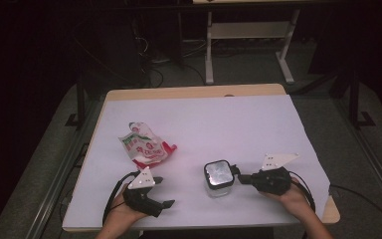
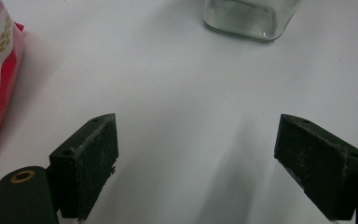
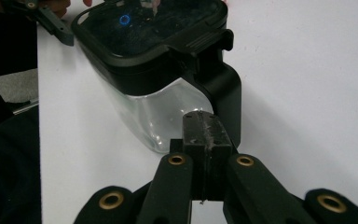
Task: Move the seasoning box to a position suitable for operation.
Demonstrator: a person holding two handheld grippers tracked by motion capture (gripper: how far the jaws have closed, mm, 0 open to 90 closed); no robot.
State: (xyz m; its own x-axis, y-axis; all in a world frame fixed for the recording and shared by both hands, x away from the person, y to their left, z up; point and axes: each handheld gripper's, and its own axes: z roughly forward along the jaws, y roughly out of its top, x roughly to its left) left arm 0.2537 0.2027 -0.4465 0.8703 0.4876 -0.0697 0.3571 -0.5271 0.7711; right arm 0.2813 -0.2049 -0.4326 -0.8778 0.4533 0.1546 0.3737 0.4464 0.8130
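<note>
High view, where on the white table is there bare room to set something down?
The whole far half of the table is bare, as is the right side beyond the right gripper. Crowded spots: the near left, around the snack bag and the left gripper, and the near middle by the glass jar.

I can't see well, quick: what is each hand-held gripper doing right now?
Left hand-held gripper: open, holding nothing.
Right hand-held gripper: closed beside the black handle of the clear square glass jar with black lid; a grip cannot be told.
</note>
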